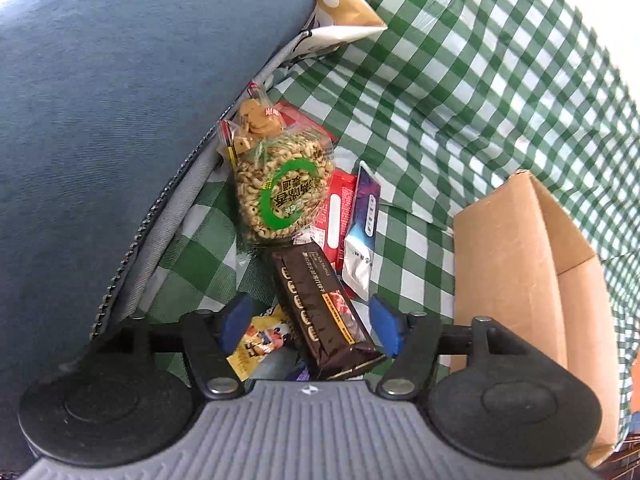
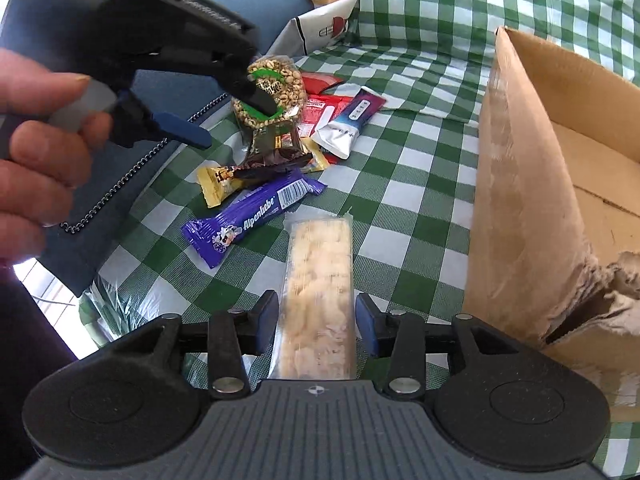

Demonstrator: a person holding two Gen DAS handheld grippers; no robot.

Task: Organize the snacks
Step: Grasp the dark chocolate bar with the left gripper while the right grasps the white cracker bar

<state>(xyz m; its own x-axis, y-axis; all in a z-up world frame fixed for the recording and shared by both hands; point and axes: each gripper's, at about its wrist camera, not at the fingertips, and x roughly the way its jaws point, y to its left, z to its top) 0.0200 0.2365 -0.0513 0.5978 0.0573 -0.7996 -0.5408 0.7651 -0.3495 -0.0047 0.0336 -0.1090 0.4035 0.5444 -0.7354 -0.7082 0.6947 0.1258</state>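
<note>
Snacks lie in a pile on the green checked tablecloth (image 2: 400,184). My left gripper (image 1: 312,324) is open above a dark brown bar (image 1: 320,308), its blue pads (image 1: 234,320) either side of it and apart from it. It also shows in the right wrist view (image 2: 224,116), held by a hand. My right gripper (image 2: 316,316) has its pads at the sides of a clear pack of pale crackers (image 2: 318,280); the frame does not show whether they grip it. A purple Alpenliebe bar (image 2: 252,216), a yellow bar (image 2: 218,184) and a round puffed-grain cake (image 1: 280,196) lie nearby.
An open cardboard box (image 2: 532,184) stands at the right, also visible in the left wrist view (image 1: 520,264). A blue zipped bag (image 1: 120,120) lies at the left. A white and tan paper bag (image 2: 328,20) sits at the back. Red packets (image 2: 324,108) and a white-blue pouch (image 2: 352,120) lie behind the pile.
</note>
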